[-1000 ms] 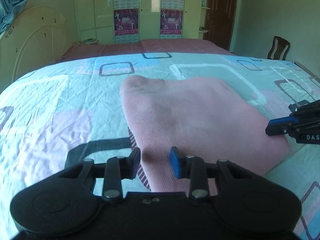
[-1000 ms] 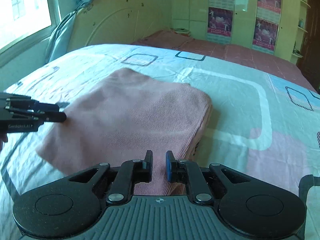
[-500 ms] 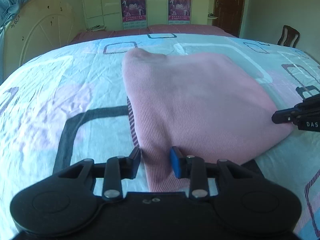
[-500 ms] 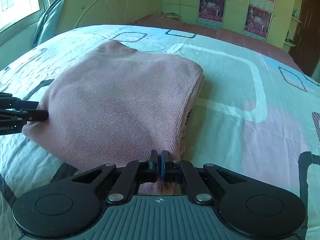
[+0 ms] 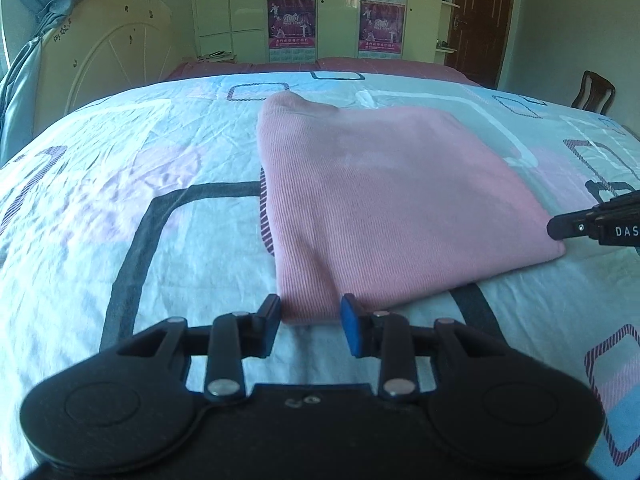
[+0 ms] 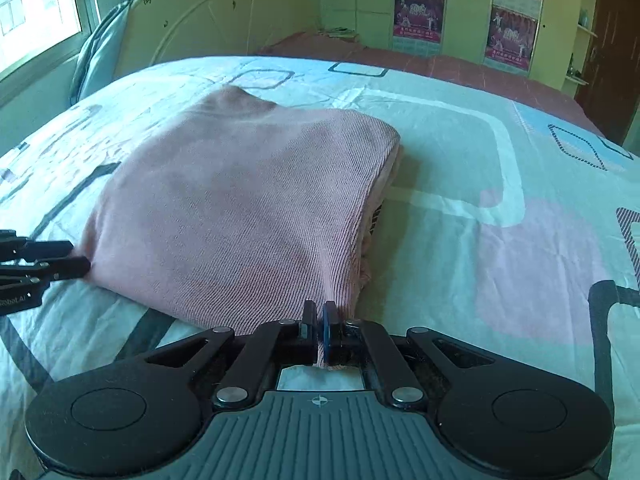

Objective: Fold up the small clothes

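Observation:
A folded pink ribbed garment (image 5: 392, 200) lies flat on the patterned bed sheet (image 5: 120, 184); it also shows in the right wrist view (image 6: 240, 216). My left gripper (image 5: 310, 322) is open, its fingers on either side of the garment's near left corner. My right gripper (image 6: 319, 326) is shut on the garment's near right corner, with pink cloth pinched between the pads. The right gripper shows at the right edge of the left wrist view (image 5: 592, 228). The left gripper shows at the left edge of the right wrist view (image 6: 40, 268).
A cream headboard (image 5: 116, 64) stands at the bed's left. A pink blanket (image 5: 320, 68) lies at the far end before a wardrobe with posters (image 5: 292, 20). A wooden chair (image 5: 592, 92) and a dark door (image 5: 480, 20) are at the right.
Both grippers moved down to the garment's near edge. My right gripper closed on its corner. The left jaws stayed open and slid back to the corner's tip.

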`<state>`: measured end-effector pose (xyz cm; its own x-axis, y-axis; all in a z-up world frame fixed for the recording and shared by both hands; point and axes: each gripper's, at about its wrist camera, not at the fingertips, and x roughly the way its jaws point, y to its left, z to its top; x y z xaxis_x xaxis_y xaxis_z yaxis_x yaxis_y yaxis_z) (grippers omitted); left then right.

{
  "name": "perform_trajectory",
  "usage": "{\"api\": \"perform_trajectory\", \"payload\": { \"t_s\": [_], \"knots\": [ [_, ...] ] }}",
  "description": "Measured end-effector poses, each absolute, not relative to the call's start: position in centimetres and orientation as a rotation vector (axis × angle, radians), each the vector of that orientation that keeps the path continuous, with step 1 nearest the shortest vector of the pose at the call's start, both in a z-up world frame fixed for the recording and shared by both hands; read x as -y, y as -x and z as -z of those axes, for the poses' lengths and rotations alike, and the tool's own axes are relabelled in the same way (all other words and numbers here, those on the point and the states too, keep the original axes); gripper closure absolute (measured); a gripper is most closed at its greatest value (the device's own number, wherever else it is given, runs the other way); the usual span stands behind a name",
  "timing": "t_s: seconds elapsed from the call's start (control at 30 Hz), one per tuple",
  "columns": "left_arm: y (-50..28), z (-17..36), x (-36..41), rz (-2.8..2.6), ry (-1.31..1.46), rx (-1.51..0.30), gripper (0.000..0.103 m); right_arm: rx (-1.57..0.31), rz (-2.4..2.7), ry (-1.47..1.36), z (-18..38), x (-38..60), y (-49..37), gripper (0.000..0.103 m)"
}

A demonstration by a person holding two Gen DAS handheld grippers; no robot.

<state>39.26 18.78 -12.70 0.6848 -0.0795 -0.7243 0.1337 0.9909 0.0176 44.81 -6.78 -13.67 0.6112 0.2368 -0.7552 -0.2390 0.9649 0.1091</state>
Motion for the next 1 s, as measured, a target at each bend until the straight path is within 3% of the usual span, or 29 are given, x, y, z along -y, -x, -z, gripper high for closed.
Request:
{"api": "perform_trajectory", "payload": {
  "t_s": [0.07,0.17,0.2,0.23,0.3,0.33,0.37,0.4,0.67,0.73,0.77,0.8,0.83,0.87,0.93,0.97,1.0],
  "knots": [
    [-37.7,12.3,-18.5,0.119,-0.045,-0.806,0.069,-0.862,-0.26,-0.016,13.1,7.3,-43.1,0.102],
    [-35.0,11.2,-17.6,0.104,-0.042,-0.773,0.059,-0.839,-0.239,-0.046,12.0,8.2,-40.1,0.102],
    [-34.2,10.9,-17.4,0.098,-0.042,-0.76,0.043,-0.829,-0.234,-0.058,11.5,8.5,-39.0,0.102],
    [-33.4,10.5,-17.2,0.085,-0.038,-0.743,0.035,-0.82,-0.224,-0.071,11.0,8.9,-37.9,0.102],
    [-31.7,9.8,-16.7,0.054,-0.041,-0.714,0.027,-0.808,-0.209,-0.102,10.2,9.7,-35.8,0.1],
    [-30.8,9.4,-16.4,0.046,-0.035,-0.708,0.025,-0.802,-0.192,-0.112,9.8,10.0,-34.9,0.08],
    [-29.9,9.1,-16.2,0.037,-0.026,-0.701,0.023,-0.788,-0.166,-0.12,9.4,10.4,-33.6,0.024],
    [-28.9,8.7,-16.1,0.03,-0.015,-0.692,0.021,-0.749,-0.143,-0.125,8.9,10.6,-32.2,0.0],
    [-20.2,4.2,-15.0,0.048,0.008,-0.557,0.017,-0.693,-0.13,-0.168,6.4,11.8,-23.7,0.0],
    [-17.9,3.1,-14.6,0.059,-0.004,-0.519,0.022,-0.667,-0.139,-0.178,5.7,11.7,-21.6,0.0],
    [-16.9,2.6,-14.2,0.064,-0.021,-0.498,0.041,-0.66,-0.142,-0.183,5.4,11.7,-20.8,0.0],
    [-16.3,2.3,-13.8,0.055,-0.042,-0.499,0.103,-0.652,-0.146,-0.189,5.2,11.7,-20.0,0.0],
    [-15.7,2.0,-13.6,0.046,-0.047,-0.513,0.094,-0.645,-0.149,-0.193,4.9,11.6,-19.3,0.0],
    [-15.1,1.7,-13.7,0.053,-0.028,-0.503,0.103,-0.636,-0.152,-0.194,4.4,11.8,-18.4,0.0],
    [-13.9,1.2,-13.3,0.044,-0.037,-0.48,0.102,-0.621,-0.156,-0.191,3.7,11.9,-17.1,0.0],
    [-13.2,1.0,-12.9,0.035,-0.048,-0.461,0.079,-0.613,-0.155,-0.192,3.4,11.9,-16.6,0.0],
    [-12.8,0.8,-12.6,0.017,-0.05,-0.451,0.007,-0.607,-0.153,-0.193,3.0,11.9,-16.0,0.0]
  ]
}}
